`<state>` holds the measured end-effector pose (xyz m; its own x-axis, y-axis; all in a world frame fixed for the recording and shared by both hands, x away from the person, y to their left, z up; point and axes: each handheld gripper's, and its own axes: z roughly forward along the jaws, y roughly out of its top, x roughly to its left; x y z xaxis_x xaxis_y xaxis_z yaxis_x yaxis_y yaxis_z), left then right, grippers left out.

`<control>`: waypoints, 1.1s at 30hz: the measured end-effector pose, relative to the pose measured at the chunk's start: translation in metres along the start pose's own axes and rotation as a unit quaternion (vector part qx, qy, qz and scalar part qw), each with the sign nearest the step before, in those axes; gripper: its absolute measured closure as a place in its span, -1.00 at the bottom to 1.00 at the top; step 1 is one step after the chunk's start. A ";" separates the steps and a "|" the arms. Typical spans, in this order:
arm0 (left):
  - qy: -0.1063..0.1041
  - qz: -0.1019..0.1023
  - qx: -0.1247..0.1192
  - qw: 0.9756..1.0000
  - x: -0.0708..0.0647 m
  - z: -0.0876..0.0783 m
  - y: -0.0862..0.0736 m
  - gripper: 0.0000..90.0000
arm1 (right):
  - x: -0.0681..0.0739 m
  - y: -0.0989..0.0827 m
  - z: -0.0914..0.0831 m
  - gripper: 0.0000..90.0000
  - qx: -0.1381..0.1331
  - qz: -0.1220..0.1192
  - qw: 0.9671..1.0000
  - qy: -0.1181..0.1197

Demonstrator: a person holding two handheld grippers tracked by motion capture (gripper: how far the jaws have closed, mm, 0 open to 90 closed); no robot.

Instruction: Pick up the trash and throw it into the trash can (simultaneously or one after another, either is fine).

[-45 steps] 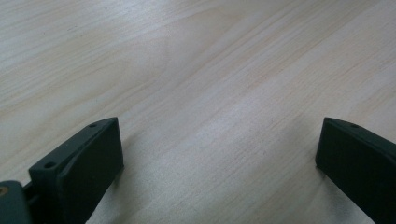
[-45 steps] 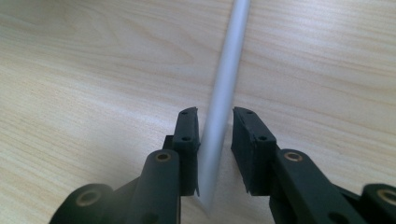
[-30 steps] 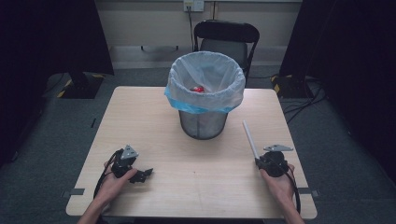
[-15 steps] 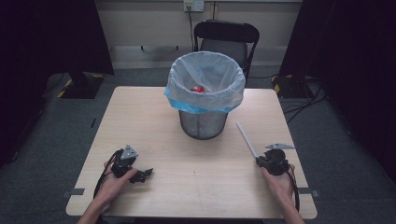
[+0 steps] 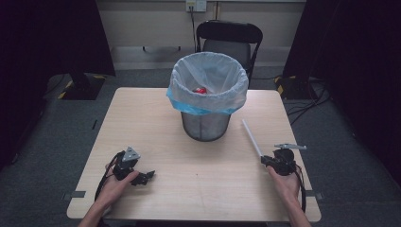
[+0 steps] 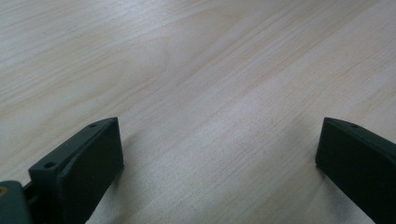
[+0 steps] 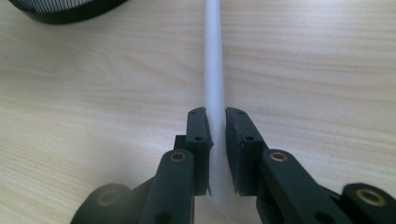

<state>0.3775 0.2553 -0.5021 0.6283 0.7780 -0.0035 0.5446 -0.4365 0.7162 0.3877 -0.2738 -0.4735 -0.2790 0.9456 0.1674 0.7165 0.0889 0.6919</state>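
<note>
A thin white stick (image 5: 251, 137) lies on the pale wooden table (image 5: 142, 118) to the right of the bin, pointing away toward the far left. My right gripper (image 5: 265, 161) is shut on its near end. In the right gripper view the stick (image 7: 214, 60) runs straight up between the two pads, which press on it from both sides at my right gripper (image 7: 215, 116). My left gripper (image 5: 146, 177) rests low on the table at the near left, open. In the left gripper view its jaws stand wide apart over bare wood at my left gripper (image 6: 219, 140).
A wire-mesh waste bin (image 5: 205, 127) lined with a white and blue bag stands at the table's middle back, with a red thing (image 5: 200, 90) inside. Its base (image 7: 65, 9) shows at the top left of the right gripper view. A black chair (image 5: 229, 38) stands behind the table.
The stick's far end has swung a little to the left in the right gripper. The left hand has kept still.
</note>
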 end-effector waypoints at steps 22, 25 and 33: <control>0.000 0.000 0.000 1.000 0.000 0.000 0.000 -0.99 | 0.000 0.039 -0.023 0.80 -0.084 0.024 0.996 0.008; 0.000 0.000 0.000 1.000 0.000 0.000 0.000 -1.00 | 0.002 0.047 -0.024 0.80 -0.091 0.021 0.996 0.005; 0.000 0.000 0.000 1.000 0.000 0.000 0.000 -1.00 | 0.008 0.069 -0.032 0.80 -0.105 0.007 0.994 -0.008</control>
<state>0.3775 0.2552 -0.5021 0.6278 0.7784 -0.0036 0.5444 -0.4358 0.7167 0.4144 -0.2703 -0.4024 -0.2582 0.9515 0.1673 0.5698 0.0101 0.8217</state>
